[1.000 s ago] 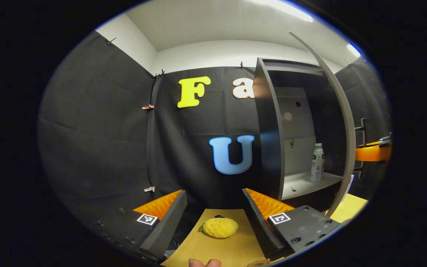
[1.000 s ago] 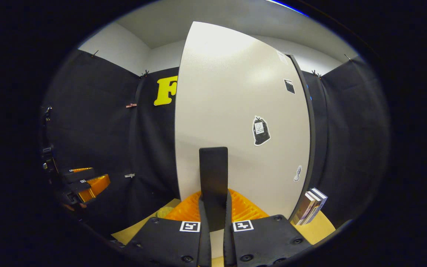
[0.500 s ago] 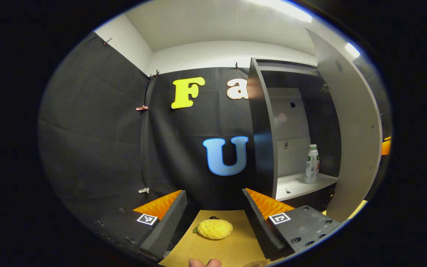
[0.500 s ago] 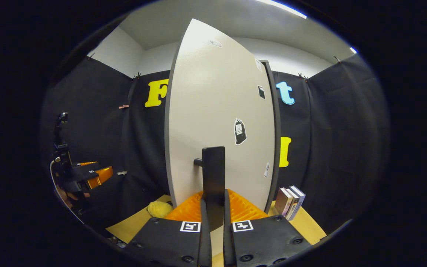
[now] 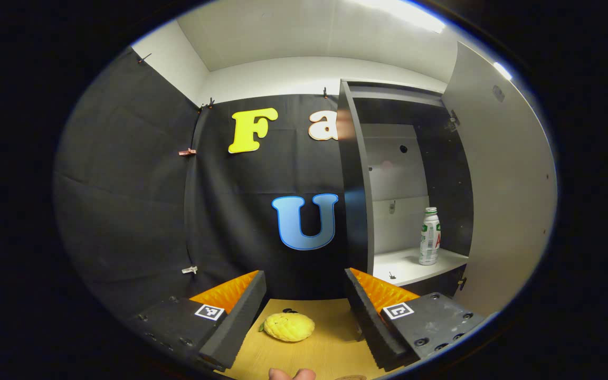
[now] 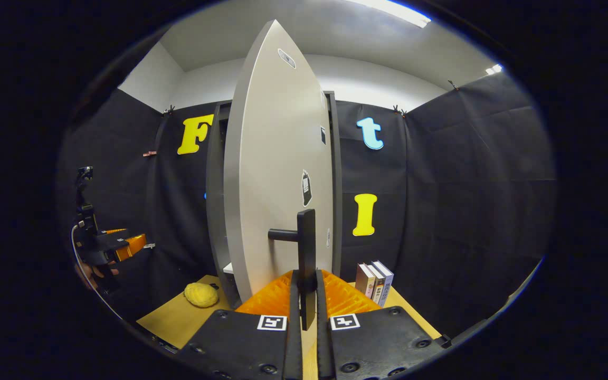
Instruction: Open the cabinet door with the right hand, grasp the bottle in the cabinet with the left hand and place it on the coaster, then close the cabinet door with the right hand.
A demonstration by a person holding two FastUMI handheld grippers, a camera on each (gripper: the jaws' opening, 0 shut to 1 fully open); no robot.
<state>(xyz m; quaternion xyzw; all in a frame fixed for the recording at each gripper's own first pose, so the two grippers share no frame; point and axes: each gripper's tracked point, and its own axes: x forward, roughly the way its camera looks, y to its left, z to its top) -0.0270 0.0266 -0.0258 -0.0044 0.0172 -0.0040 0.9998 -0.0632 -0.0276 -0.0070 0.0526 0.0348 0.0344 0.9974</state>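
left gripper view: bottle (image 5: 429,236) on cabinet shelf (image 5: 415,265), well beyond spread-fingered left hand-held gripper (image 5: 304,311)

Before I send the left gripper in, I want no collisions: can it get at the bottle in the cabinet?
Probably yes. The door is swung wide, the bottle stands alone on the shelf, and the left gripper has open jaws.

A recording booth: black cloth walls (image 5: 124,200) around a wooden table (image 6: 177,316).
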